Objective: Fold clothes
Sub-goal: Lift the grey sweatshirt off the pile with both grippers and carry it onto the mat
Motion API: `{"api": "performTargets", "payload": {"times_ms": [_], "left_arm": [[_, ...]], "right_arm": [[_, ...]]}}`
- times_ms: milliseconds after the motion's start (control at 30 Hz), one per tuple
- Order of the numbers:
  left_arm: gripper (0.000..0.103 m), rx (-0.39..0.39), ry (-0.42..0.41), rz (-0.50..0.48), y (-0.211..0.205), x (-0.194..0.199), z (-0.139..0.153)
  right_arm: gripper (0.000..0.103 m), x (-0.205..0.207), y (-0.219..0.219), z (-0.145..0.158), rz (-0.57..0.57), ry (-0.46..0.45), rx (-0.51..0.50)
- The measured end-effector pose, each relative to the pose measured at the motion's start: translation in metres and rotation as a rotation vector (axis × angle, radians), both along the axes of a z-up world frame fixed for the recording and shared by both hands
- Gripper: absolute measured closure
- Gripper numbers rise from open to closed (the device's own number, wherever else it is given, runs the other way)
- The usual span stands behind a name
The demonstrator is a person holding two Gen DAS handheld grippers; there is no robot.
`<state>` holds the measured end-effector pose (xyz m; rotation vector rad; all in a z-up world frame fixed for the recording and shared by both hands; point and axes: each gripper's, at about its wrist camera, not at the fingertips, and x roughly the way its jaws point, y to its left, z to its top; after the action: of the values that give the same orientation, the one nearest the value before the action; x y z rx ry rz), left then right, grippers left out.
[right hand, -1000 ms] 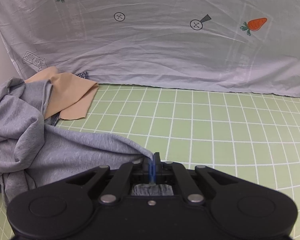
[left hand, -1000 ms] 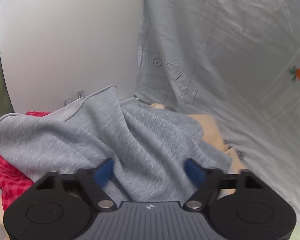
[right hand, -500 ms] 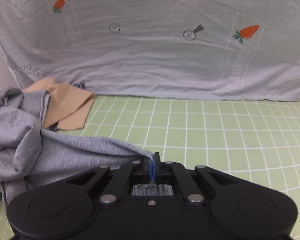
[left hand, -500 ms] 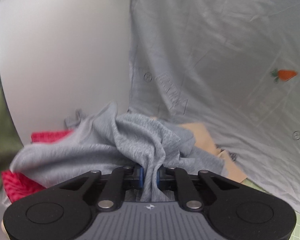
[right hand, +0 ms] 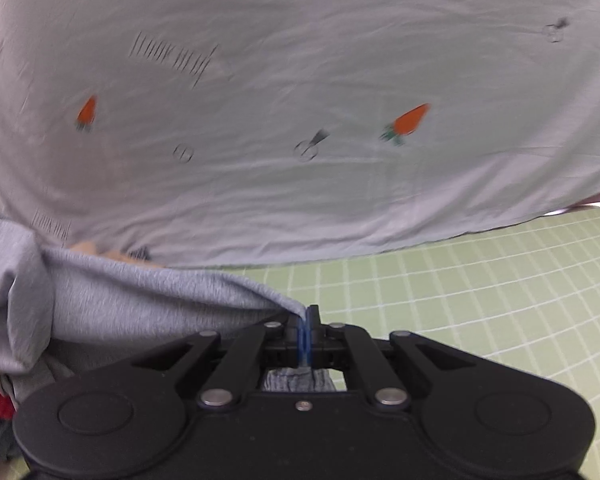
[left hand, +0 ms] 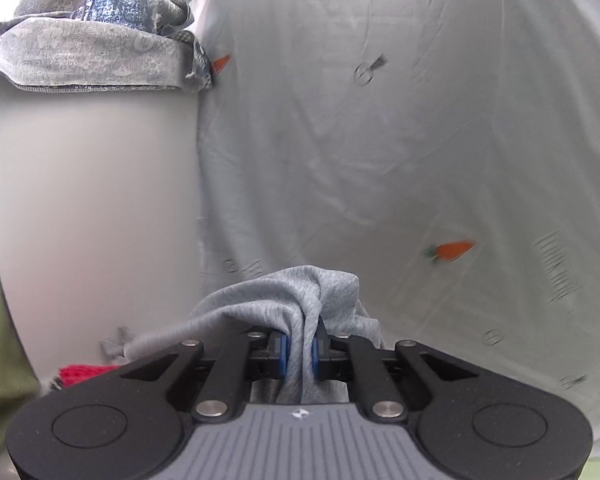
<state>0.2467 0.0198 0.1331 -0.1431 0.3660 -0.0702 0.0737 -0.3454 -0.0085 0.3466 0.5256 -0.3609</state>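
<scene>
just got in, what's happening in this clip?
A person with two handheld grippers is handling a grey garment for folding. The left gripper is shut on a bunched fold of it; the right gripper is shut on an edge, and the cloth runs leftward from it. Behind hangs a carrot-print sheet; a green grid mat lies below. No fold made yet.

Two grippers (left hand: 299,354) (right hand: 305,334); one grey garment (left hand: 300,292); one carrot-print sheet (right hand: 300,80); one green grid mat (right hand: 480,292).
</scene>
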Motion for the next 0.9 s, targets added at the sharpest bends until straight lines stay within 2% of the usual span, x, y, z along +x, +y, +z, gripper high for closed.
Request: {"api": "performTargets", "payload": {"times_ms": [133,233,433,567,733,833,900], "left_arm": [[0.091,-0.016,-0.023,-0.073,-0.022,-0.027,0.013],[0.091,-0.033,-0.010,-0.138,-0.045,-0.052,0.011],[0.091,-0.073,0.092,-0.254,-0.098,-0.102,-0.008],[0.091,-0.091,0.178,-0.309,-0.134,-0.147,-0.033],[0.090,-0.129,0.375,-0.330,-0.159,-0.206,-0.082],[0.085,-0.094,0.534,-0.306,-0.169,-0.238,-0.126],[0.083,-0.086,0.636,-0.265,-0.168,-0.254,-0.151]], "right_arm": [[0.102,-0.031,-0.026,0.017,-0.089,-0.044,-0.029],[0.102,-0.061,-0.055,0.027,-0.177,-0.064,-0.051],[0.102,-0.139,-0.123,0.038,-0.365,-0.063,-0.075],[0.102,-0.195,-0.171,0.048,-0.458,-0.061,-0.101],[0.102,-0.259,-0.225,0.055,-0.525,-0.037,-0.135],[0.101,-0.286,-0.247,0.044,-0.538,0.027,-0.109],[0.101,-0.297,-0.253,0.026,-0.517,0.106,-0.088]]}}
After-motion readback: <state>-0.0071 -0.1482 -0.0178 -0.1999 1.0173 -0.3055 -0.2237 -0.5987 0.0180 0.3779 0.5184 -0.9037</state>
